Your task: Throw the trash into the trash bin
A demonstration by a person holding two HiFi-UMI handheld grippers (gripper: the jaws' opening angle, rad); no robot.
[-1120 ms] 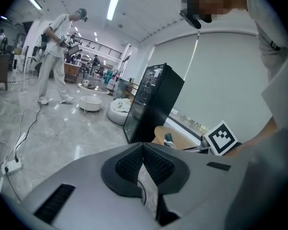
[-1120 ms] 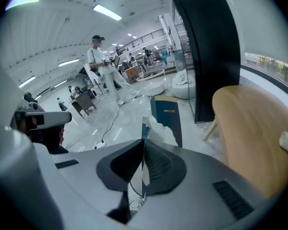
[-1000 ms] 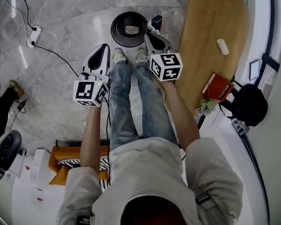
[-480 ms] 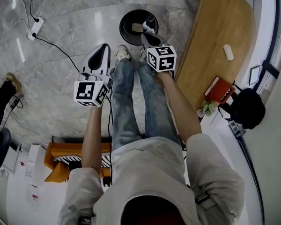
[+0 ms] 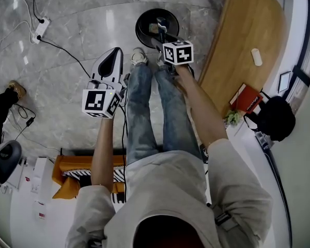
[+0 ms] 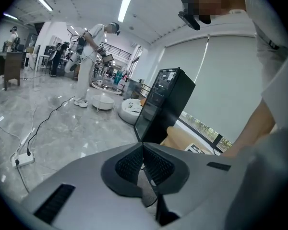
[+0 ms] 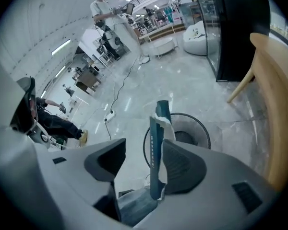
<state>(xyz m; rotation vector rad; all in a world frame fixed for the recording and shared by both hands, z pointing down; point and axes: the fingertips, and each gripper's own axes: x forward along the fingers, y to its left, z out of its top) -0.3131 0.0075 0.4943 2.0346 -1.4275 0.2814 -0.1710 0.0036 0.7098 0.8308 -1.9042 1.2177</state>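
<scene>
**Right gripper** (image 7: 143, 148): jaws wide apart, having just been opening.
- Contents: the trash (image 7: 154, 152), a flat teal-and-white wrapper, stands upright between the jaws. It lies against the right-hand pad and is clear of the other.
- Position: in the head view the right gripper (image 5: 162, 34) points down over the near side of the trash bin (image 5: 139, 30).

**Trash bin**: round and black, on the grey marble floor (image 5: 82, 45) just beyond the person's shoes (image 5: 138, 57).
- A pale scrap (image 5: 154, 28) lies inside.
- In the right gripper view the wrapper's upper end overlaps the bin's rim (image 7: 201, 128).

**Left gripper** (image 6: 143, 145): jaws closed together, nothing between them.
- Position: held out left of the person's legs, well apart from the bin.

**Surface** (image 5: 243, 40): wooden, right of the bin.
- A small white object (image 5: 256, 57) lies on it.
</scene>
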